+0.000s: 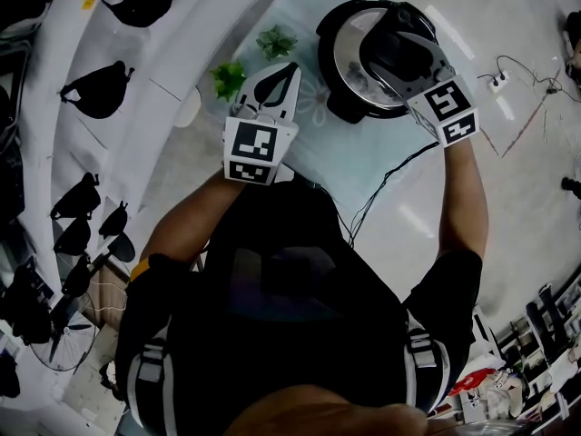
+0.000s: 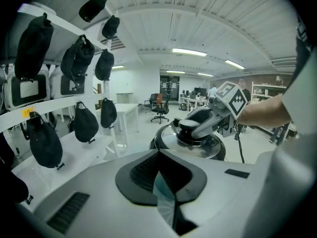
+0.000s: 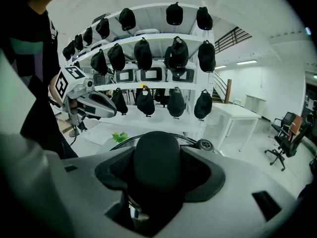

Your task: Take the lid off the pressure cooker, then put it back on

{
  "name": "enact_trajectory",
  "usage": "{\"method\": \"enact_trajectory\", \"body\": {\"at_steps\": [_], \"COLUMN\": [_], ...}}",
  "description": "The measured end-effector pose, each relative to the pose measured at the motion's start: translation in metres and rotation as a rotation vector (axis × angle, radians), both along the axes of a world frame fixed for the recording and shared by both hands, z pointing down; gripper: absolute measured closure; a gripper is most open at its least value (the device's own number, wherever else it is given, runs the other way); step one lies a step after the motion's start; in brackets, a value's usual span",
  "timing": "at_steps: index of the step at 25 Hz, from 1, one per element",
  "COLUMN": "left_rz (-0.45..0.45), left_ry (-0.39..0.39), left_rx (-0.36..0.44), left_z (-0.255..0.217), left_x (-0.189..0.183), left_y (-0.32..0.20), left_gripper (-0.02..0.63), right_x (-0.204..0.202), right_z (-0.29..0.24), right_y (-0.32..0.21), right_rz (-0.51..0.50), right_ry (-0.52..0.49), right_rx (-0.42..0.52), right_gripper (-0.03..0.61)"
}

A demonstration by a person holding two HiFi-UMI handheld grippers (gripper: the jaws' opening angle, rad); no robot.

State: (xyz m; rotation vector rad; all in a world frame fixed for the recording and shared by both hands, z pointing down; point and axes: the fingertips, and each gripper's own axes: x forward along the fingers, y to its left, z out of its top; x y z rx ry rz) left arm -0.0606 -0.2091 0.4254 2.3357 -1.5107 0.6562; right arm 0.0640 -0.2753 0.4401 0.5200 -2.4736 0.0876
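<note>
Gripping black knob of lid: right gripper, jaws wide, clamped either side. The lid sits on pressure cooker; judged pre-lift, though possibly already refitted. The left gripper is closed, empty, nearby.

I'm in a lab on an open-plan office floor. White shelving carries rows of hanging black bags, with screened units on one shelf. There are white tables, swivel office chairs, strip lights overhead and a staircase at the back. Cables and a power strip lie loose on the floor.
</note>
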Motion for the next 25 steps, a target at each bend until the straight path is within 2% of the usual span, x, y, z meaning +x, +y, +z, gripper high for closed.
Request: {"method": "enact_trajectory", "body": {"at_steps": [12,19,25], "left_rz": [0.011,0.026,0.030], "left_ry": [0.007,0.005,0.001], "left_rx": [0.004,-0.006,-0.010], "left_z": [-0.0034,-0.0007,0.0012], "left_x": [0.0038,0.0059,0.0080], "left_y": [-0.0017,-0.0011,-0.0001], "left_gripper": [0.605,0.605,0.605], "right_x": [0.0017,0.0007,0.0016], "right_z": [-0.0007,-0.0022,-0.0028], "right_y": [-0.0012,0.0049,0.0045], "right_rz": [0.070,-0.090,-0.101], "right_ry": [0.011,-0.014,-0.022], "right_rx": [-0.018,-0.016,-0.028], "right_gripper": [0.290,0.288,0.288]}}
